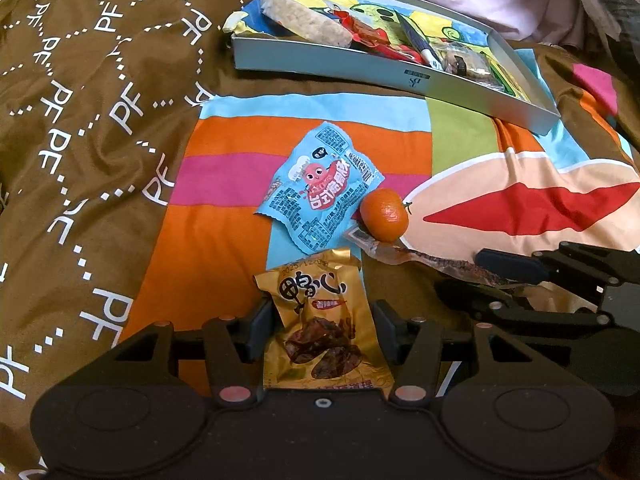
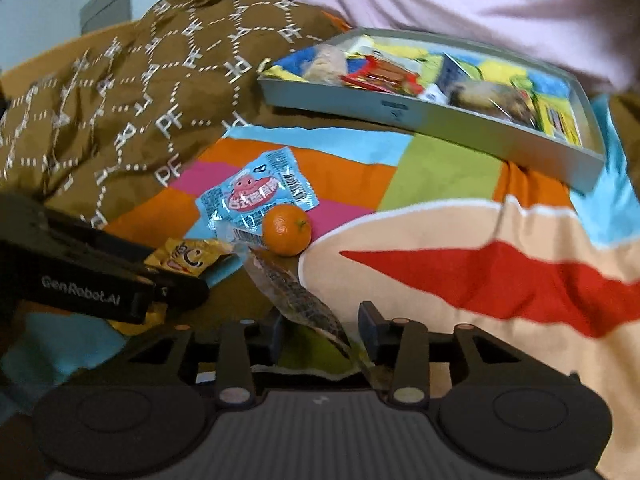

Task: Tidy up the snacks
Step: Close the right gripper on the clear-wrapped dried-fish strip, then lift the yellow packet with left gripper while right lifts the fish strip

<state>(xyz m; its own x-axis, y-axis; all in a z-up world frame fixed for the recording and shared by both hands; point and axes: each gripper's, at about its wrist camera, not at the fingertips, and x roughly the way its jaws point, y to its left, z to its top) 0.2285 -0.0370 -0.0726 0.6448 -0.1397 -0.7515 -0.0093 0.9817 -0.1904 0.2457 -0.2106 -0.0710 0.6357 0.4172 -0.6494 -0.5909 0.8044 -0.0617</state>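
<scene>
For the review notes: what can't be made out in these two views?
- Gold snack packet: bottom edge hidden behind the left gripper body, left wrist view.
- Clear packet: near end hidden under the right gripper, right wrist view; whether the pads press it is unclear.
- Tray contents: blurred in the right wrist view, overlapping in both.

Bed (image 1: 100, 168) covered by brown lettered quilt plus a colour-block patch. On it: grey box (image 1: 360, 74) (snacks inside), blue packet (image 1: 318, 186), tangerine (image 1: 384, 214), gold packet (image 1: 324, 332), clear wrapper (image 2: 296, 296).
</scene>
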